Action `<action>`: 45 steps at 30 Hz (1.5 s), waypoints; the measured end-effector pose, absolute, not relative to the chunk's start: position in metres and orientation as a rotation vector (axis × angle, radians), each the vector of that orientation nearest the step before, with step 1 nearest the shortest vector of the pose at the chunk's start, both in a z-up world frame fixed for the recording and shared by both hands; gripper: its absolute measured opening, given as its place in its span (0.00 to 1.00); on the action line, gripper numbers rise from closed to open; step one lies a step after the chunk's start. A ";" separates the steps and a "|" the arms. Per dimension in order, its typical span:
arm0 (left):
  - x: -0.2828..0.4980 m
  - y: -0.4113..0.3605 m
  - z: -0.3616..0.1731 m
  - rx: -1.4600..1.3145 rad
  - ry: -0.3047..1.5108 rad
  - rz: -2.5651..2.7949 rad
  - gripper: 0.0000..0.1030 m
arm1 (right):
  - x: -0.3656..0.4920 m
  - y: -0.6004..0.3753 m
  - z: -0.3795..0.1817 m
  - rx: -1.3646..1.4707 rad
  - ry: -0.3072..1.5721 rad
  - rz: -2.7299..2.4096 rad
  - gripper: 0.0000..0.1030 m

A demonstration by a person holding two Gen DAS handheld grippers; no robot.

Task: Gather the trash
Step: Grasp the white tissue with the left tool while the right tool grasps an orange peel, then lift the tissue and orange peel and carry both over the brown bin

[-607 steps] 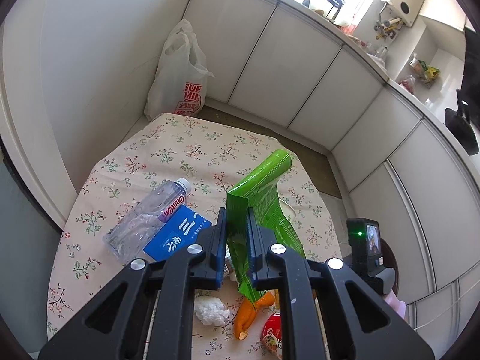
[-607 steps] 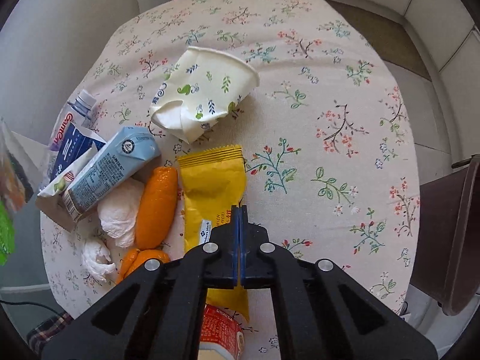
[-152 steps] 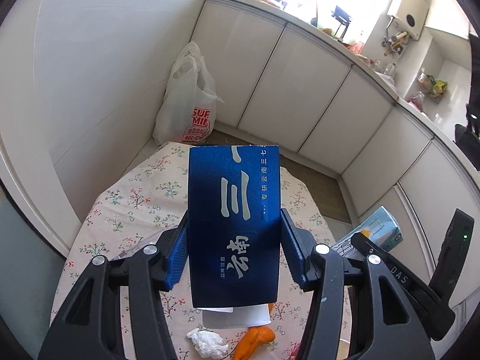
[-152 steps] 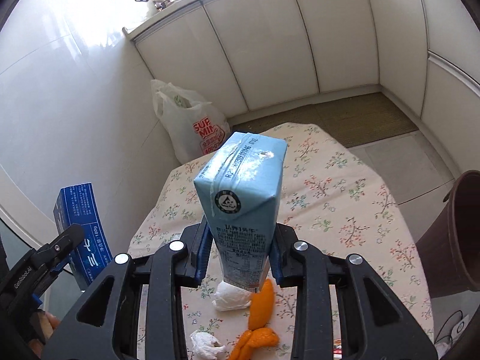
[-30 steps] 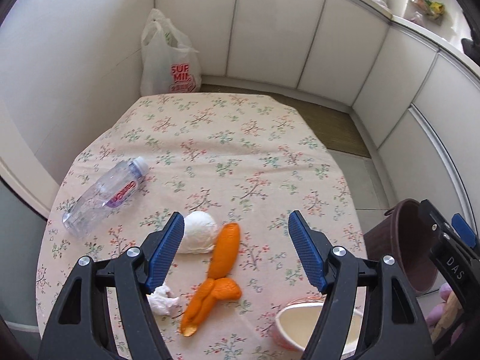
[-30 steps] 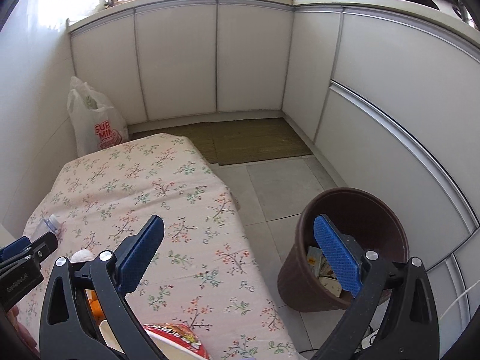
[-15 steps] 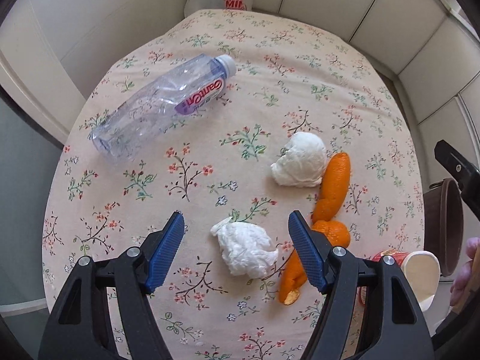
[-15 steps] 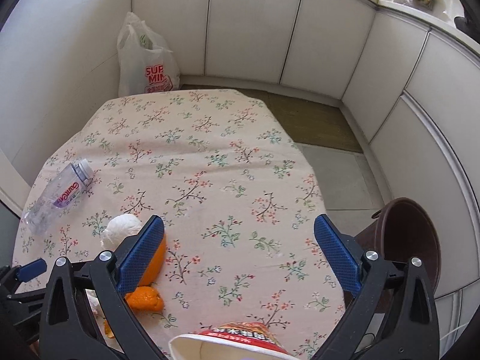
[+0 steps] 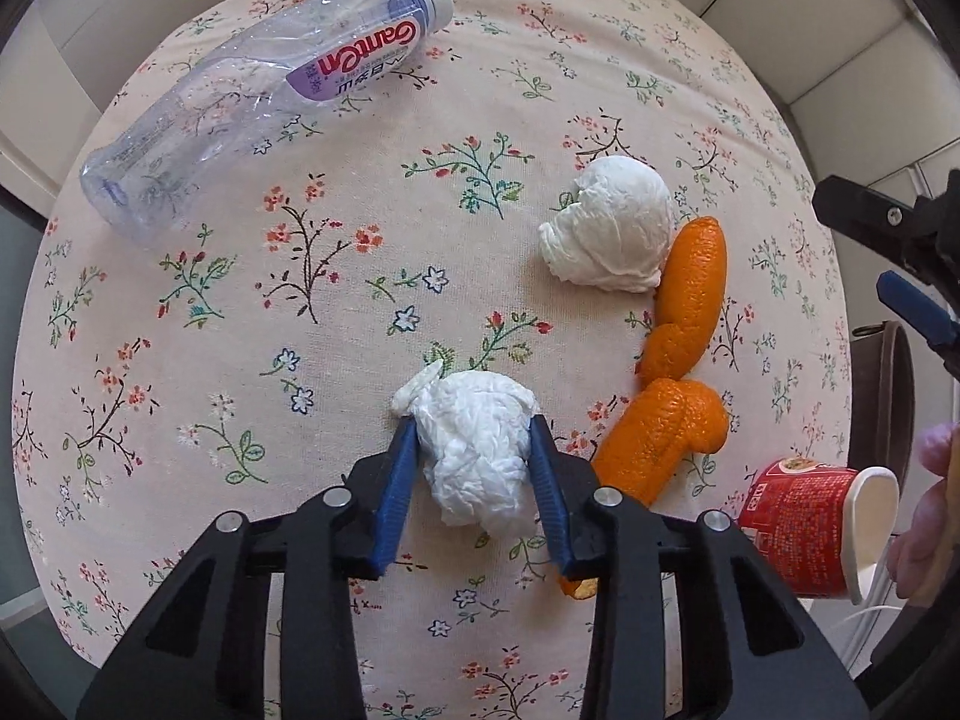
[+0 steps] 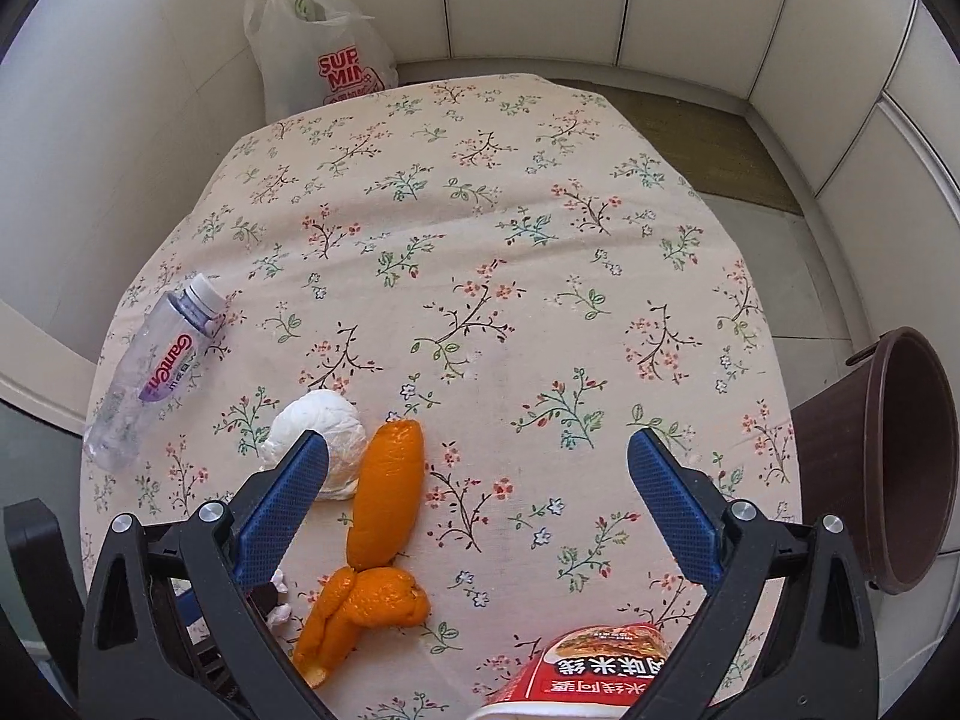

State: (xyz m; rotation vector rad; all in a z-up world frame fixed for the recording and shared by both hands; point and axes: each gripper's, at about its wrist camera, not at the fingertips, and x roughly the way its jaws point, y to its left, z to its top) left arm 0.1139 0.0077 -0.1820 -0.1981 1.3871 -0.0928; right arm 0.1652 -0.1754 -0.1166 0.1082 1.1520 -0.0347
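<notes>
Closing on a crumpled white tissue wad (image 9: 474, 459) lying on the floral-clothed counter (image 9: 336, 276), the left tool (image 9: 474, 495) presses it between its pads while the right tool (image 10: 474, 510) hangs wide open above a red instant-noodle cup (image 10: 594, 675).

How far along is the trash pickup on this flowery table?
Most of the table is bare already. In hand: the left gripper is closing around a crumpled tissue; the right gripper is open. Left: another tissue ball, orange peels, a water bottle and a red cup, with the brown bin beside the table.
</notes>
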 end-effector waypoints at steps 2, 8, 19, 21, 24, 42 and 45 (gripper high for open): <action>0.113 0.007 -0.180 -0.165 1.370 -0.098 0.29 | 0.168 -0.174 -0.120 0.128 1.173 -0.022 0.90; 0.111 0.031 -0.155 -0.195 1.292 -0.081 0.28 | 0.178 -0.161 -0.141 0.151 1.286 0.038 0.50; 0.113 0.070 -0.100 -0.273 1.145 -0.071 0.28 | 0.190 -0.139 -0.170 0.117 1.377 0.041 0.43; 0.113 0.068 -0.098 -0.282 1.138 -0.077 0.28 | 0.191 -0.135 -0.174 0.103 1.394 0.043 0.43; 0.111 0.069 -0.095 -0.290 1.127 -0.088 0.28 | 0.194 -0.129 -0.180 0.091 1.409 0.050 0.35; 0.109 0.087 -0.081 -0.347 1.069 -0.076 0.28 | 0.176 -0.094 -0.127 0.058 1.232 0.161 0.18; 0.109 0.094 -0.077 -0.363 1.053 -0.069 0.28 | 0.172 -0.088 -0.109 0.061 1.171 0.190 0.18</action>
